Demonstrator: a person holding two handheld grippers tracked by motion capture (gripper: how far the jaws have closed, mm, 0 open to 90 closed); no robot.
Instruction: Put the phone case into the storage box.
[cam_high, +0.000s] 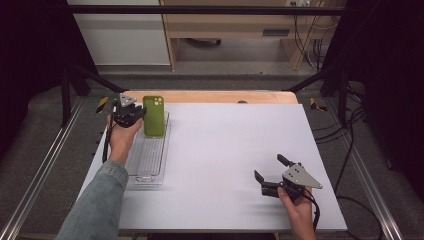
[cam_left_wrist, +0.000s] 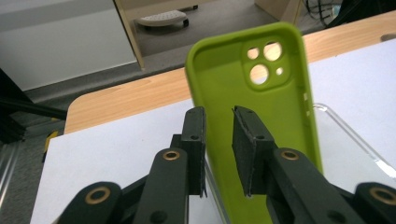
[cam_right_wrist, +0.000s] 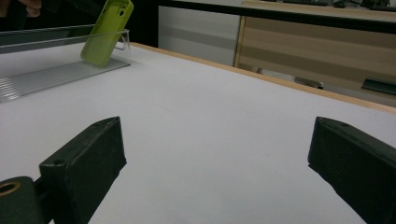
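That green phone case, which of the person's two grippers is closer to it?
Left. The left gripper has its jaws around the edge of the green phone case over the clear tray. The right gripper sits far across the table, open.

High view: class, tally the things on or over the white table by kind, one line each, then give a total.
Green phone case: 1
Clear tray: 1
Grippers: 2, the left gripper and the right gripper
Total: 4
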